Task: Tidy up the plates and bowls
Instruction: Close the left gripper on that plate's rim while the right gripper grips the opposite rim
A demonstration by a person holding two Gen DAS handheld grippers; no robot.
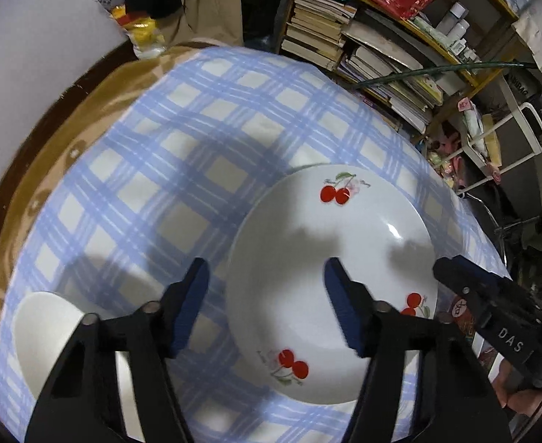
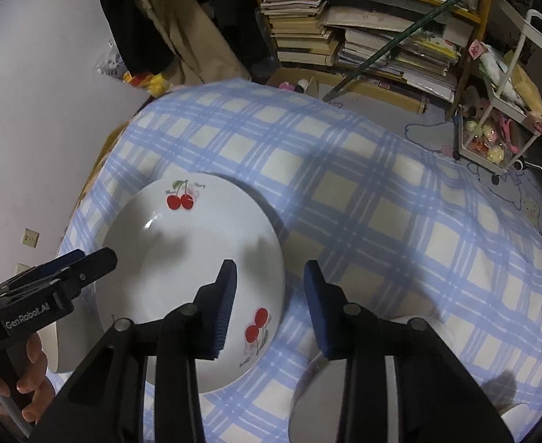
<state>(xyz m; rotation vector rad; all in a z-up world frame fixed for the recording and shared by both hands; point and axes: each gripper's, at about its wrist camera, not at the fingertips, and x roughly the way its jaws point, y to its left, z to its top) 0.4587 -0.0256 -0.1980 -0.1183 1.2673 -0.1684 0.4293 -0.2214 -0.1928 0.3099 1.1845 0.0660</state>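
Left tongs (image 2: 58, 269) read "GenRobot.AI"; right tongs (image 1: 466, 277) "DAS".

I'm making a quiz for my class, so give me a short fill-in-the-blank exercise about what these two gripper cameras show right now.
1. The white plate is decorated with red ____.
2. The tablecloth under it has a blue and cream ____ pattern.
3. The left gripper and the right gripper each straddle the plate's ____ with open fingers.
4. The shelf behind the table holds stacked ____.

Missing words: cherries; checked; rim; books
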